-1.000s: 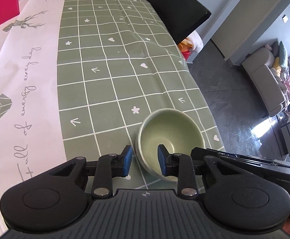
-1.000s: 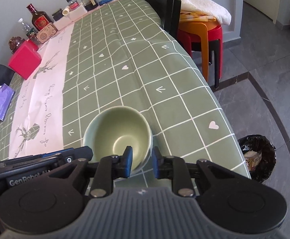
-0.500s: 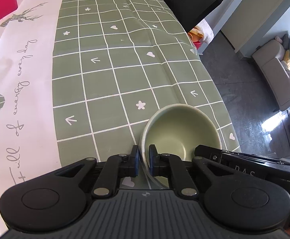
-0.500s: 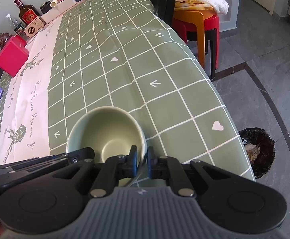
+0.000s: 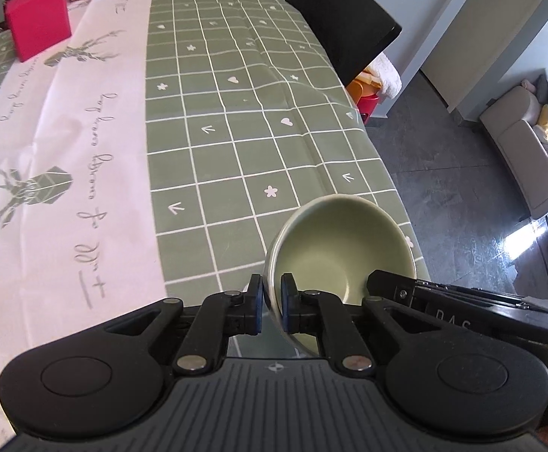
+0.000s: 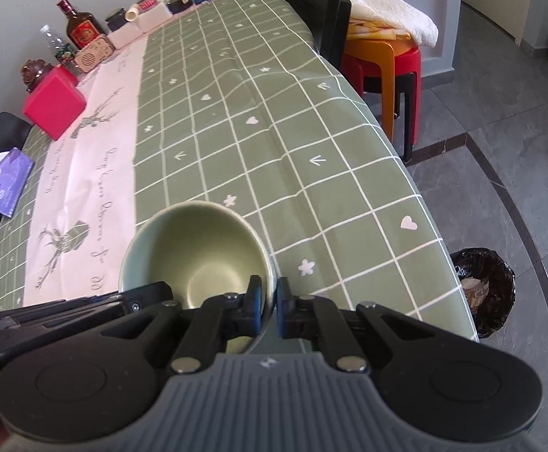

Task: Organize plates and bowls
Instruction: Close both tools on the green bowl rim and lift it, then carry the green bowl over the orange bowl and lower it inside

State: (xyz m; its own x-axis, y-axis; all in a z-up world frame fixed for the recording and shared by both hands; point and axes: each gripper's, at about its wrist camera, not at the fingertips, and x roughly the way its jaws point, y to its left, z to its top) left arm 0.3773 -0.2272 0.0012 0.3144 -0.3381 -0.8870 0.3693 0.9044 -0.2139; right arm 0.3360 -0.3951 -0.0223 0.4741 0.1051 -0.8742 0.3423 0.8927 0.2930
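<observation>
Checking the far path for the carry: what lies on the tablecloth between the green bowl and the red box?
Nothing: in the right wrist view, only bare tablecloth lies between the green bowl and the red box.

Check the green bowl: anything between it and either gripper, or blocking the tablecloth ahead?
Nothing between: left gripper and right gripper are both shut on the green bowl rim. The tablecloth ahead shows no obstacle.

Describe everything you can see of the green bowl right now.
The green bowl is round, deep, matte pale green with a paler rim, looks ceramic and empty. It sits tilted at the checked tablecloth's near edge. The left gripper and right gripper each pinch its rim on opposite sides.
</observation>
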